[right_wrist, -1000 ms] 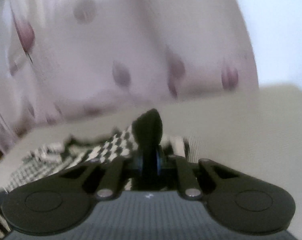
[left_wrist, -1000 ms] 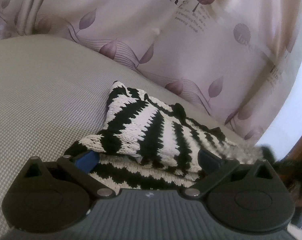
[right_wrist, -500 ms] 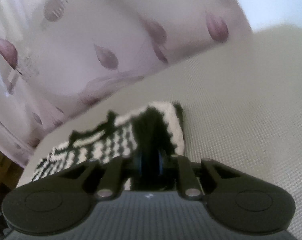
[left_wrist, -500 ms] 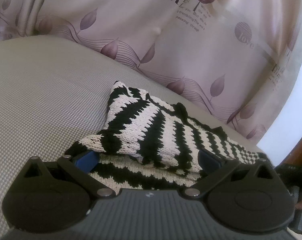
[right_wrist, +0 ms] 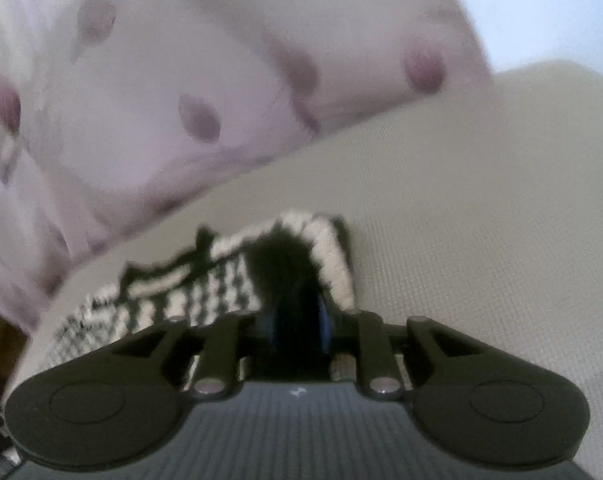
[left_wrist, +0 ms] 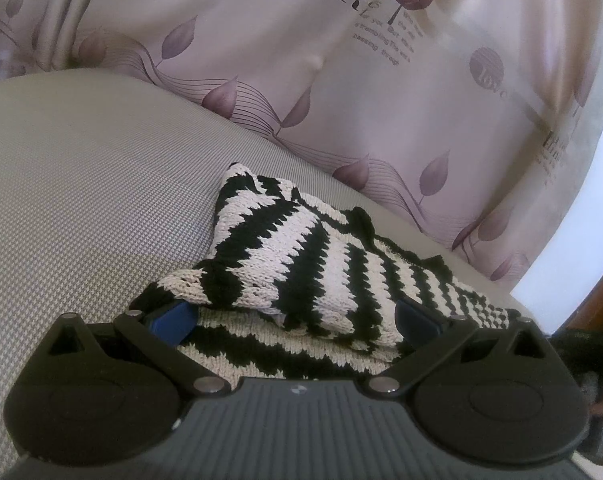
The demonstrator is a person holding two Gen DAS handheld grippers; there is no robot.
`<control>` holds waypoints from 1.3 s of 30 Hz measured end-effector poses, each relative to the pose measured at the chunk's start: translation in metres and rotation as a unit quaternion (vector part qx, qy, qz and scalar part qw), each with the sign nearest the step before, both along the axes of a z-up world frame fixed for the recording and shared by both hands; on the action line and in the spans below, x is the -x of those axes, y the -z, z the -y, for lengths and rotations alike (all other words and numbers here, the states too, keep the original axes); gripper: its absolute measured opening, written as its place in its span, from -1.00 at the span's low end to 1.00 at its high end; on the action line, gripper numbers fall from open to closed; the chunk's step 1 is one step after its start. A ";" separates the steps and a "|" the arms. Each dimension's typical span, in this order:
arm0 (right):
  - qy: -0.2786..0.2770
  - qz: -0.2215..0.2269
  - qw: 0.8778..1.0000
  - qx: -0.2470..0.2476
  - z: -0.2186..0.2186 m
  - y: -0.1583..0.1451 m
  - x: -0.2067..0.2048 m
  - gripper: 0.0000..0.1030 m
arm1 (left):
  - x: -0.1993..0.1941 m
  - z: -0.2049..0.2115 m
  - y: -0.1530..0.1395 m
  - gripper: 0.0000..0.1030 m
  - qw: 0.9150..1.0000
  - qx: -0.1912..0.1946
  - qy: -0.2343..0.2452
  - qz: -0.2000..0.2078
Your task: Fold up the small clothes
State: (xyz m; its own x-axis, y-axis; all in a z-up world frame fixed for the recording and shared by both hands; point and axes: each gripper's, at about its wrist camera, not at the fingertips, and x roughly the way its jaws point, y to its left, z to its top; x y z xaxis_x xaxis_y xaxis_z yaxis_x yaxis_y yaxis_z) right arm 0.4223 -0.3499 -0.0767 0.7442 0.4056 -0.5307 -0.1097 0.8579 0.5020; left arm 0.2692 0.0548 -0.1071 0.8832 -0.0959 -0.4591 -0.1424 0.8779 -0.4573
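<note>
The right view is blurred. The knit [left_wrist: 301, 264] lies folded on the table [left_wrist: 81, 200], near the curtain [left_wrist: 341, 100]. Left tongs [left_wrist: 295, 316] stand apart around its near edge; right tongs [right_wrist: 295, 320] are clamped on its black edge.

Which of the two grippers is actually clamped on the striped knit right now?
The right gripper: shut on the striped knit. The left gripper is open over it.

1 striped knit garment [left_wrist: 301, 264], 2 grippers, left [left_wrist: 293, 316] and right [right_wrist: 295, 320], 1 leaf-print curtain [left_wrist: 341, 80], 1 grey cushion [left_wrist: 81, 184]
</note>
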 end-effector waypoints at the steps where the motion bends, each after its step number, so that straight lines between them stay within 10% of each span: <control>1: 0.014 0.015 1.000 0.011 0.004 -0.007 0.006 -0.58 | 0.000 0.000 0.000 1.00 1.000 0.001 -0.001 0.001; 7: -0.051 0.076 0.995 0.045 -0.022 -0.036 0.014 -0.54 | 0.000 0.000 -0.001 1.00 1.000 0.000 -0.002 0.000; 17: -0.063 0.014 0.996 0.062 -0.046 0.002 -0.018 -0.57 | 0.000 0.000 0.000 1.00 1.000 0.002 -0.002 0.000; 20: -0.069 0.050 0.996 -0.020 -0.012 -0.017 0.029 -0.55 | 0.001 -0.001 0.000 1.00 1.000 0.006 -0.003 0.002; 32: -0.054 0.021 0.994 0.091 0.014 0.019 0.236 -0.09 | 0.028 0.027 -0.028 1.00 0.994 -0.063 0.090 0.012; 39: -0.049 0.035 0.996 0.059 0.004 0.025 0.271 0.40 | 0.089 0.019 -0.039 1.00 0.989 -0.081 0.121 -0.026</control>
State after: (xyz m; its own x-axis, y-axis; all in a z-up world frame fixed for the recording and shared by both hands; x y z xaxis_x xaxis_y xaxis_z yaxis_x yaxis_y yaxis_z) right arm 0.1515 -0.3539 -0.1015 0.7409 0.4151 -0.5279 -0.2263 0.8944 0.3857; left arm 0.1802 0.0354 -0.0682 0.8183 -0.2232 -0.5297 0.0614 0.9502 -0.3055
